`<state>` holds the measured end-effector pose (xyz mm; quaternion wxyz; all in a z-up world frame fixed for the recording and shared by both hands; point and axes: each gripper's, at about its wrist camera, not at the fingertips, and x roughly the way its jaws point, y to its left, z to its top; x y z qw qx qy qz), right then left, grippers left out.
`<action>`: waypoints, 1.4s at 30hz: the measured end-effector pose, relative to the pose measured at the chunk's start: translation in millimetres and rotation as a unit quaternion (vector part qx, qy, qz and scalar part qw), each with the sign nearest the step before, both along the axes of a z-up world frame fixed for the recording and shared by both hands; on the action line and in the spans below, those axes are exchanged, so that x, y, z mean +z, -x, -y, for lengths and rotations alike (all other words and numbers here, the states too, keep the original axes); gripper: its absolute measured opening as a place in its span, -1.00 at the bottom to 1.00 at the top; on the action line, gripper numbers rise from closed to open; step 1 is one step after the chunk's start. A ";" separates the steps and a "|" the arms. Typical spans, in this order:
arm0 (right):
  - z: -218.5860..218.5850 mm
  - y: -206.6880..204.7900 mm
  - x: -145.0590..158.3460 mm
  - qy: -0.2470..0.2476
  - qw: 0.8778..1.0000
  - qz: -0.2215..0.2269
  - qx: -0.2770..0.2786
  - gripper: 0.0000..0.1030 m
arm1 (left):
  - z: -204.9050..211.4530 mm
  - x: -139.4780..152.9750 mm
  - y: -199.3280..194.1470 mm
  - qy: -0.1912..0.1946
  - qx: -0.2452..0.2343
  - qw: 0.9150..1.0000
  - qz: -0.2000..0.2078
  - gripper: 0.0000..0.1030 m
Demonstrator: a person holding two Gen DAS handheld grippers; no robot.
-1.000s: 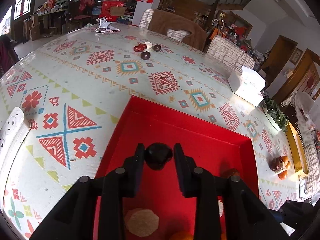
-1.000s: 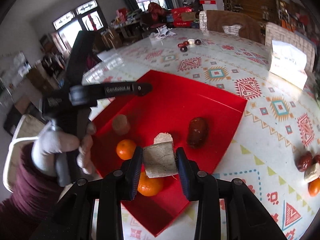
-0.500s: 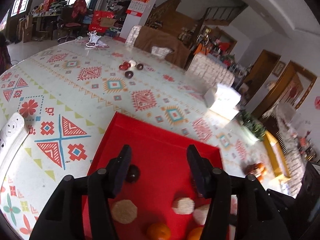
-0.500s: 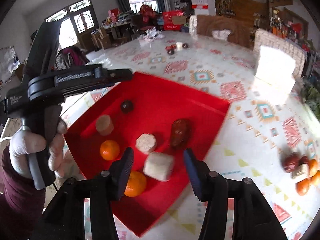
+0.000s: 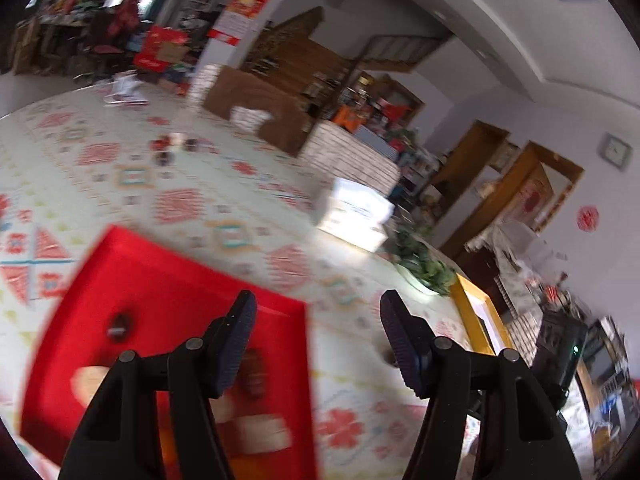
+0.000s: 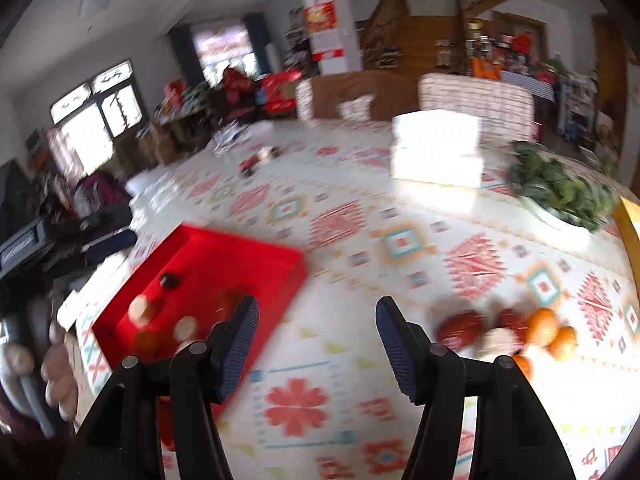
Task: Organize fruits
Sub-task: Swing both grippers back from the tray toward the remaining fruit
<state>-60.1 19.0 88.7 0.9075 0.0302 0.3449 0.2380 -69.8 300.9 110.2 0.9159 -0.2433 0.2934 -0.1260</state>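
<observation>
Both the left gripper (image 5: 318,330) and right gripper (image 6: 316,334) gape wide and empty (views blurred), so next comes fetching the fruit pile (image 6: 508,334) lying well right of the red tray (image 6: 224,264).

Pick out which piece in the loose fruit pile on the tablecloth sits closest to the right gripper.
The dark red fruit at the pile's left end. It lies just beyond the open right gripper, while the pale piece and the oranges sit farther right.
</observation>
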 end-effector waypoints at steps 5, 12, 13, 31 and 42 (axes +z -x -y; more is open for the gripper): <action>51.4 -19.2 -5.0 -0.012 0.999 0.011 -0.034 0.28 | 71.9 -13.8 -46.8 -0.041 -0.050 0.997 -0.037 0.23; 93.6 -41.1 -45.0 -0.104 0.993 -0.050 -0.034 0.28 | 102.3 -72.0 -90.8 -0.090 -0.058 0.978 -0.178 0.18; 96.6 -42.4 -47.0 -0.112 0.992 -0.052 -0.038 0.28 | 103.8 -69.4 -91.8 -0.102 -0.053 0.977 -0.179 0.18; 127.3 -12.4 -11.3 -0.123 0.987 0.020 -0.103 0.28 | 144.3 -10.0 -3.9 -0.113 -0.052 0.992 0.002 0.18; 226.5 103.3 61.7 -0.158 0.965 0.079 -0.192 0.29 | 63.0 81.0 166.1 -0.092 0.097 0.980 0.145 0.18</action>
